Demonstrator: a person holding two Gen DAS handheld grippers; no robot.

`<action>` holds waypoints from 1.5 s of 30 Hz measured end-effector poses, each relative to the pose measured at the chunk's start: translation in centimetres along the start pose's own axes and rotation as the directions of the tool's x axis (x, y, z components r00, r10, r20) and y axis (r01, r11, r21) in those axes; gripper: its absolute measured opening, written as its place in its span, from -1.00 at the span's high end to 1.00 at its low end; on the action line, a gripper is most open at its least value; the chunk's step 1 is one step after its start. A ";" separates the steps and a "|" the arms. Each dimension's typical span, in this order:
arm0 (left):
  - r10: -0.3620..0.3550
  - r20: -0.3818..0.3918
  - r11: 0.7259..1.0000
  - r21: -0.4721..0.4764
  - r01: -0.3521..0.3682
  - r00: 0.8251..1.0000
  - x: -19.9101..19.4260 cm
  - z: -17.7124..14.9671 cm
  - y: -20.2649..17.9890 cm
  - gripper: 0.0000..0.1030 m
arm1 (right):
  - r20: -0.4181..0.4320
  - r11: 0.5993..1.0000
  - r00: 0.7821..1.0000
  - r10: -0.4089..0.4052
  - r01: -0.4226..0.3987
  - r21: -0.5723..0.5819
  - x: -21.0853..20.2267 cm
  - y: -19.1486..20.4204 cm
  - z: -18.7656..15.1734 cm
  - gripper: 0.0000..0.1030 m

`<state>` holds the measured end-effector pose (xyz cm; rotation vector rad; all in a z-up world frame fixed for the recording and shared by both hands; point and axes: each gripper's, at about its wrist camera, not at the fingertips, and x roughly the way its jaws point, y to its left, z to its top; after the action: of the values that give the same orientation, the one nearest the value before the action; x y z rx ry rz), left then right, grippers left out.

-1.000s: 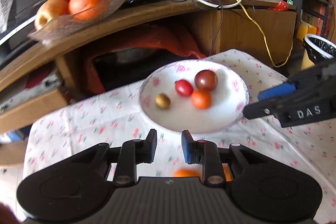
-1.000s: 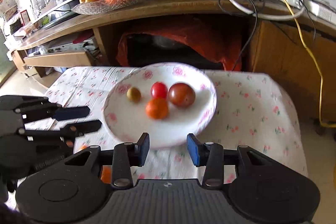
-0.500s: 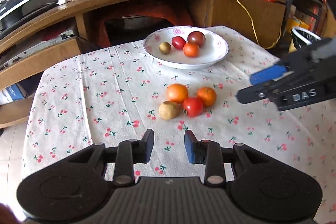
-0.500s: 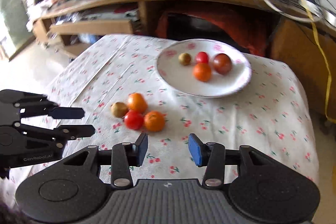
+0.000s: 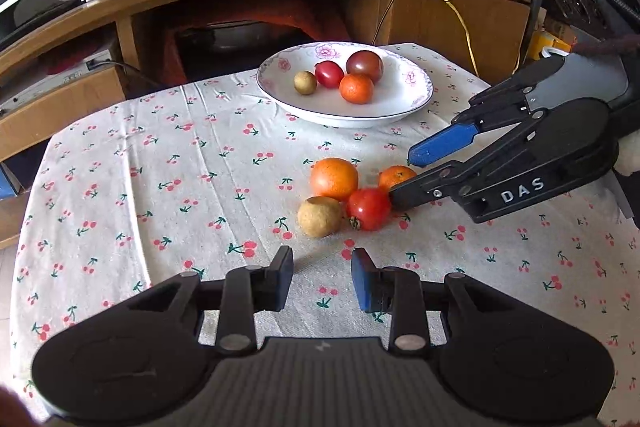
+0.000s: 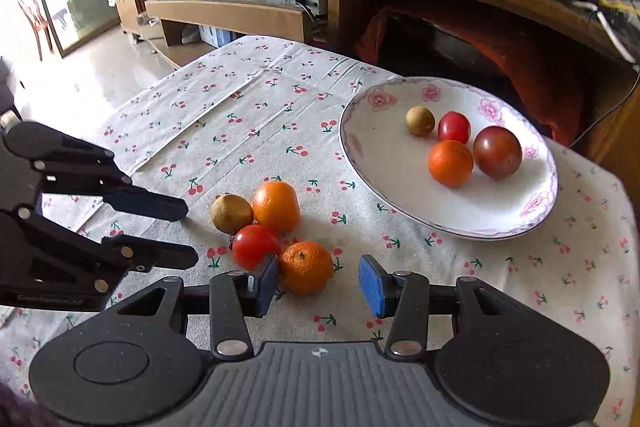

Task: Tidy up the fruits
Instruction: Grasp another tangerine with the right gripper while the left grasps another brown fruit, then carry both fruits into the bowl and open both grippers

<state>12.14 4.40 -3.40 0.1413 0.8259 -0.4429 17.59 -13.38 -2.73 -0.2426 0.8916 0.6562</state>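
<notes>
Right wrist view: a mandarin (image 6: 306,267) on the counter (image 6: 240,115) is straddled by the right gripper (image 6: 319,285), fingers apart, presumably for the plate (image 6: 516,223); the left gripper (image 5: 322,279) is held open nearby.

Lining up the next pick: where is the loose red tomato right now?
The red tomato lies on the tablecloth, left of the plate in the right wrist view, touching the small orange beside the open right gripper.
</notes>
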 end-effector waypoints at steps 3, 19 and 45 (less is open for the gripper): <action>-0.012 0.005 1.000 0.001 0.012 1.000 0.0 0.1 0.1 0.21 | -0.023 1.000 0.999 0.030 -0.030 -0.004 0.0 -0.3 0.0 0.25; 0.001 0.022 1.000 0.012 -0.001 1.000 0.8 0.5 0.4 0.21 | -0.030 0.998 0.999 -0.014 0.016 0.056 0.8 -0.3 0.0 0.54; 0.017 0.015 0.998 0.055 -0.017 1.000 -0.3 -0.3 -2.1 0.32 | -0.081 0.987 0.992 -0.095 0.104 0.122 -3.1 1.1 -3.5 0.53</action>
<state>10.81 2.69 -3.24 0.1954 0.7981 -0.4502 13.30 -15.48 -2.35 -0.1985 0.9828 0.4987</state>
